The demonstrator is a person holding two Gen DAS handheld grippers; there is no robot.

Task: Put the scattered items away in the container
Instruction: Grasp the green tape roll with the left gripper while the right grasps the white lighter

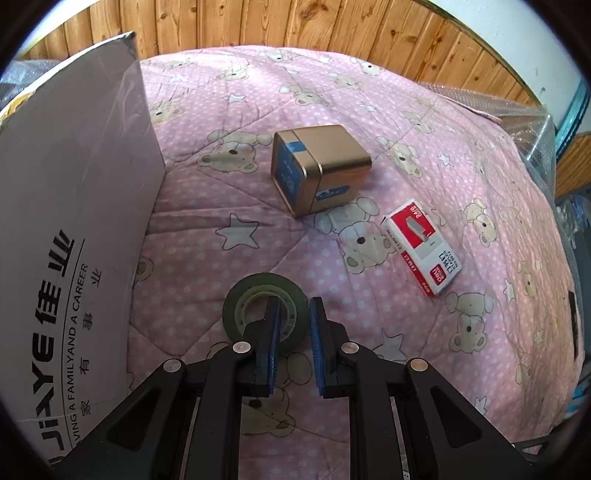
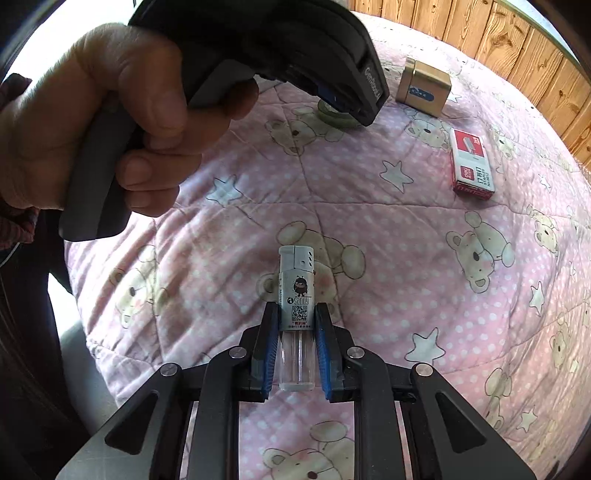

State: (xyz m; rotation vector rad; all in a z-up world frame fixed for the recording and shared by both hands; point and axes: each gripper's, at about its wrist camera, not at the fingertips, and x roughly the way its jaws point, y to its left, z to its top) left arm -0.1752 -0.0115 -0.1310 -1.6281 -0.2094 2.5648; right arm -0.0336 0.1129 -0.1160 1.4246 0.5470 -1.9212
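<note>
A dark green tape roll (image 1: 242, 291) lies on the pink bear quilt (image 1: 258, 229). My left gripper (image 1: 293, 306) is shut on its right wall, with one finger in the hole and one outside. The right wrist view shows a silver lighter (image 2: 297, 277) with a clear lower half. My right gripper (image 2: 296, 306) is shut on its middle, the lighter pointing away along the fingers. A gold tin (image 1: 325, 166) lies on its side beyond the tape. A red and white staple box (image 1: 424, 247) lies to its right. The grey cardboard box (image 1: 74, 192) stands at the left.
In the right wrist view a hand (image 2: 110, 110) holds the left gripper's black housing (image 2: 288, 40) over the tape roll (image 2: 334, 115), with the tin (image 2: 424, 86) and the staple box (image 2: 472, 162) behind. A wooden wall (image 1: 332, 26) backs the bed. Bubble wrap (image 1: 532, 122) lies at the right edge.
</note>
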